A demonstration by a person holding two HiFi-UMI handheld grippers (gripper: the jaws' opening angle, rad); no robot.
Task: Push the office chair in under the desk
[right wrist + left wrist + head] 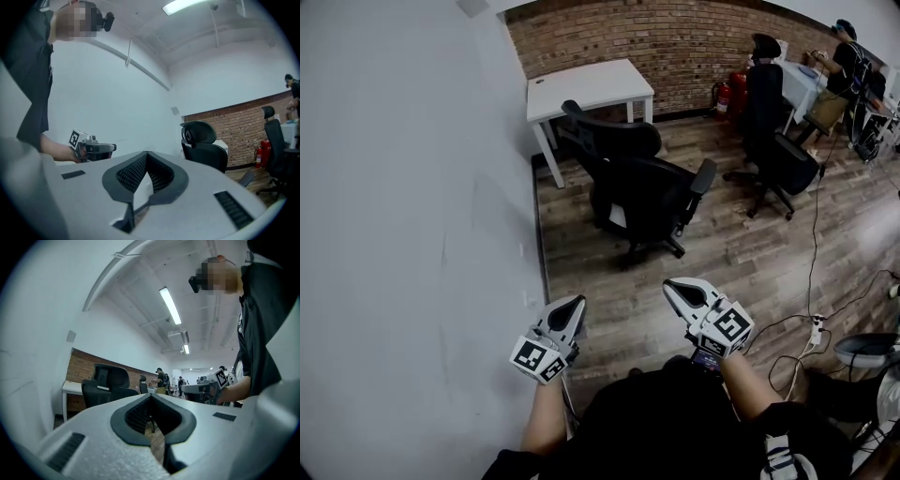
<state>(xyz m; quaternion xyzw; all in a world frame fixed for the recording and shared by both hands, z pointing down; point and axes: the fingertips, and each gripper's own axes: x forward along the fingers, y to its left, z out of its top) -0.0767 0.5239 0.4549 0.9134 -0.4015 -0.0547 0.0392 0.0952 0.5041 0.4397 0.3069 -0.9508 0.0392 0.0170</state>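
A black office chair (642, 192) stands on the wood floor, pulled out from the white desk (591, 84), which sits far left against the brick wall. The chair is near the desk but not under it. The push appears not yet begun, because nothing touches the chair, so the whole approach and push remain. The person holds the left gripper (570, 311) and the right gripper (680, 291) side by side, close to the body. Both point level toward the chair and are well apart from it. Each gripper's jaws are closed together with nothing between them.
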